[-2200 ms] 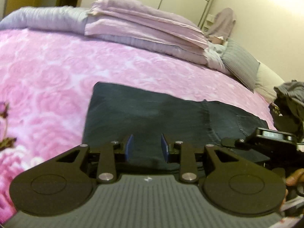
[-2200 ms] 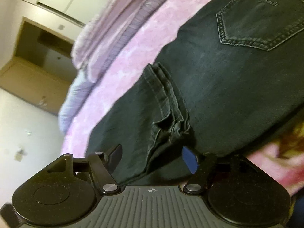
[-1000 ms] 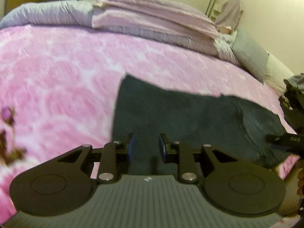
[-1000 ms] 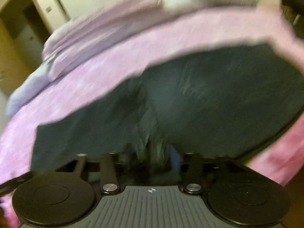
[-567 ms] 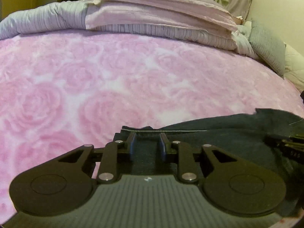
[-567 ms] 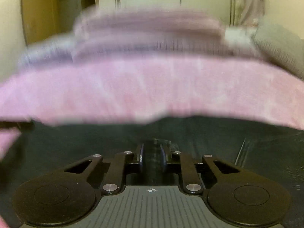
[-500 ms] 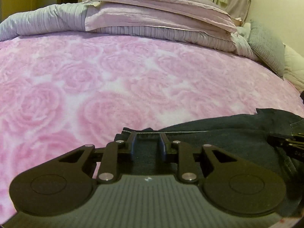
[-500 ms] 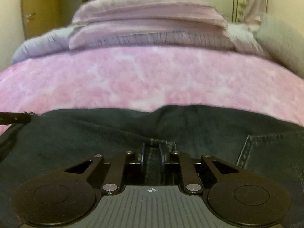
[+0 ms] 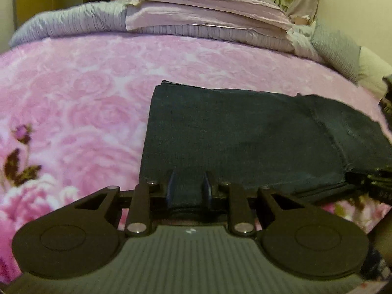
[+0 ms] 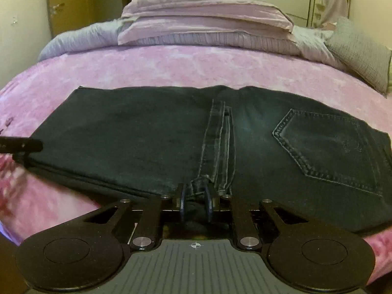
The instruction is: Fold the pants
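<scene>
Dark denim pants (image 9: 245, 134) lie folded flat on the pink rose blanket (image 9: 73, 98). In the left wrist view my left gripper (image 9: 188, 189) is at their near edge, shut on the denim between its blue pads. My right gripper (image 10: 195, 196) is shut on the bunched leg hem at the near edge of the pants (image 10: 147, 134). The hem band (image 10: 218, 142) runs up the middle, and a back pocket (image 10: 330, 147) faces up to its right. The left gripper's tip (image 10: 19, 145) shows at the far left edge of the pants.
Folded lilac and grey quilts (image 9: 208, 12) are stacked at the far side of the bed, with a grey pillow (image 9: 335, 49) to their right. Wardrobe doors and a wooden door (image 10: 68, 5) stand behind. Pink blanket stretches wide to the left of the pants.
The right gripper went from open to shut on the hem. Both grippers raised the near edge, then came down; the pants now lie flat and spread out ahead of them.
</scene>
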Available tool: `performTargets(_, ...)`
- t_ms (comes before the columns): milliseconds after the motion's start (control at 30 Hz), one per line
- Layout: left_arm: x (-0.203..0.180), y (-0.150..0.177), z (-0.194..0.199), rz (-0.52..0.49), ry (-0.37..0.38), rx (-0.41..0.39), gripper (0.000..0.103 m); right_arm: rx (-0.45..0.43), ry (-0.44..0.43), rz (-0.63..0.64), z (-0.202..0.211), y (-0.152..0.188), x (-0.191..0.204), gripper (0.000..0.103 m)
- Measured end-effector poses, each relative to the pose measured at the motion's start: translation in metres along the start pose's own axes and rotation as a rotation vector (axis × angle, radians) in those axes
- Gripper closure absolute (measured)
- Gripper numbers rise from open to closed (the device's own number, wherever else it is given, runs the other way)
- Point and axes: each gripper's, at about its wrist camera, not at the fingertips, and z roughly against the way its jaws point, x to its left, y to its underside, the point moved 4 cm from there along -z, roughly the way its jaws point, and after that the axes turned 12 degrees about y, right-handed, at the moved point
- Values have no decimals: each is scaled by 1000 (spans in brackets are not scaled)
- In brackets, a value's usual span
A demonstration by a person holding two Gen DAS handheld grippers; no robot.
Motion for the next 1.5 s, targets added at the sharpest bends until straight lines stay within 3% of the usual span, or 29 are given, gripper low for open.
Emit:
performTargets(67,-7,-4,6,19,-20,16,81,40,2,-16,6,-5,-2,87)
performTargets(133,-16,-6,16,34,-10,25,73,62,-20,-74,18,-5,-9,74)
performTargets(200,-29,-6,27,37,-21,37,62,54,-34,-140,35,-1,-16,38)
performTargets(233,-37,-4,33,29,-24,44,59,45,-34,-171,43,2,-20,36)
performTargets(433,-82,7,56,-45,-8,78,42,42,-44,-230,88,13,-31,36)
performTargets(767,-134,15,96,-146,71,31,39,-21,-35,-275,145,18,-46,36)
performTargets(1033,-134,20,104,-147,113,11,36,-35,-19,-361,156,36,-81,36)
performTargets(1167,-114,17,93,-111,88,13,36,-19,-10,-541,134,49,-132,36)
performTargets(1500,-57,-1,56,19,-24,23,37,-42,-53,-1191,50,90,-292,37)
